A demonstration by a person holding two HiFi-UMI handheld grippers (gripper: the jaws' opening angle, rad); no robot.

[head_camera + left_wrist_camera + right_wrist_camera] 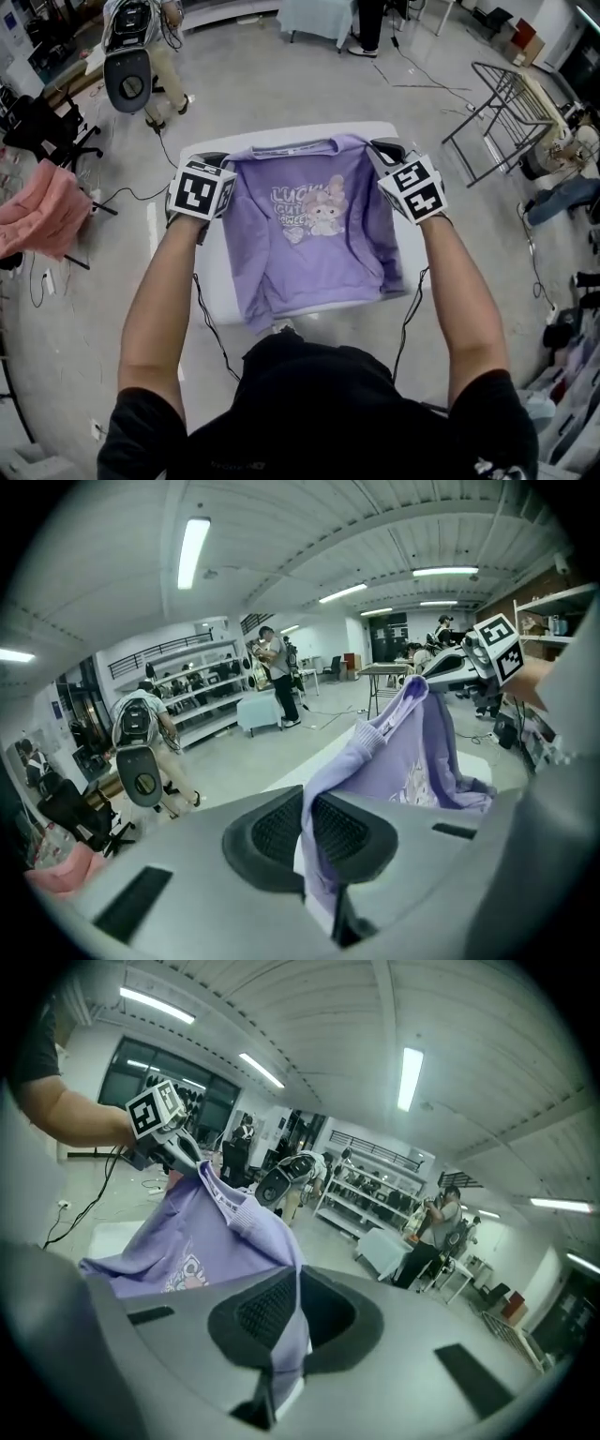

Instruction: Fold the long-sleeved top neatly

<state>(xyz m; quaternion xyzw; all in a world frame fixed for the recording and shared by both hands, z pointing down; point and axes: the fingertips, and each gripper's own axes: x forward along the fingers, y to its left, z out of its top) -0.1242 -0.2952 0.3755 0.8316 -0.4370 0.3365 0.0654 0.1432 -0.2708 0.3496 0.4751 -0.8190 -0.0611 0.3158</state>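
Observation:
A lilac long-sleeved top [305, 225] with a cartoon print hangs stretched between my two grippers over the white table [412, 272]. Its hem trails on the table's near part. My left gripper [221, 166] is shut on the top's left shoulder, and lilac cloth [323, 855] is pinched between its black pads [272, 832]. My right gripper [377, 152] is shut on the right shoulder, where the cloth [286, 1335] runs down between its pads [258, 1314]. The collar [289, 147] is taut between the grippers. The sleeves are hidden behind the body of the top.
A metal drying rack [502, 112] stands on the floor at the right. A pink garment [37, 211] lies on a stand at the left beside a black office chair [42, 127]. A person [155, 56] with a backpack stands far left. Cables cross the grey floor.

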